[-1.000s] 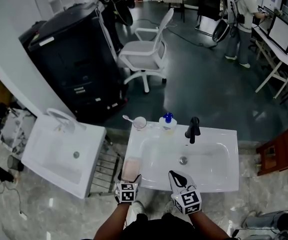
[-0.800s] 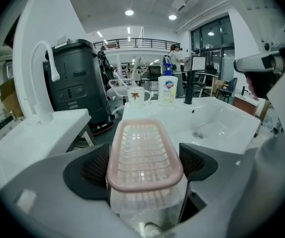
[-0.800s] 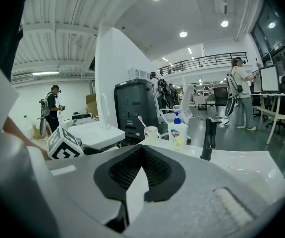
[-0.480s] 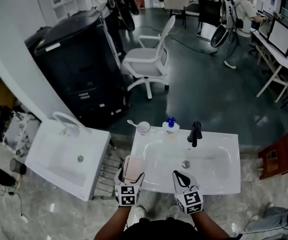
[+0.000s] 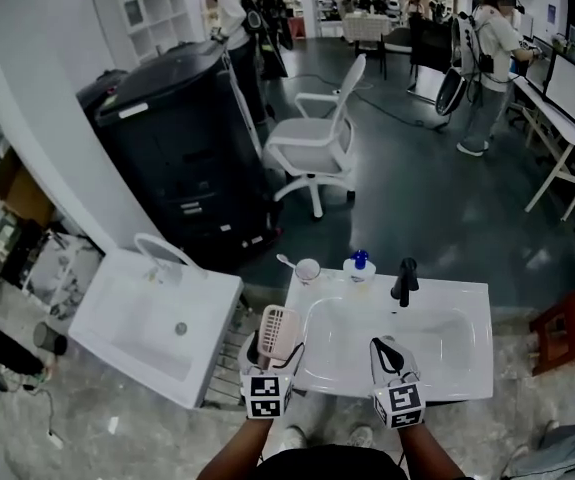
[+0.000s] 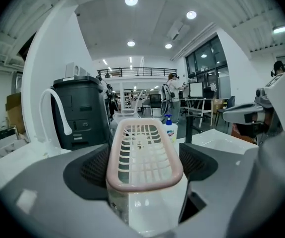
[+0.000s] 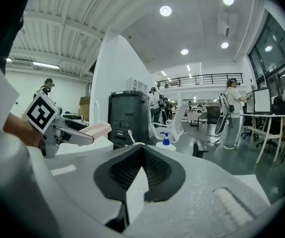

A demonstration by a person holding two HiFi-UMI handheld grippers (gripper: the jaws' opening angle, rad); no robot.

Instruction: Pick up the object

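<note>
Head view: the pink slotted basket [image 5: 279, 330] is clamped in the left gripper [image 5: 270, 356] and has been raised off the left rim of the white washbasin [image 5: 447, 368], where it lay flat a second ago. It is now tipped up on end above that rim. In the left gripper view the basket [image 6: 144, 152] is gripped by its lower part between the two jaws of the left gripper [image 6: 144, 170], with its open grid facing the camera. The pick-up can therefore be judged done or very nearly so, and only a steady hold is still called for. The right gripper [image 5: 387, 354] is held low at the basin's near edge. In the right gripper view its jaws [image 7: 141, 172] are brought together on nothing.

At the far left a second white basin [image 5: 117, 313] is set apart on the pale floor, and a tall black cabinet [image 5: 182, 148] stands behind it. On the washbasin's back ledge, a cup with a toothbrush [image 5: 307, 269], a blue-pump soap bottle [image 5: 359, 265] and a black tap [image 5: 403, 281] are ranged. Beyond them a white office chair [image 5: 322, 138] stands on the dark glossy floor. A person [image 5: 492, 53] is seen by the desks [image 5: 567, 118] at the right.
</note>
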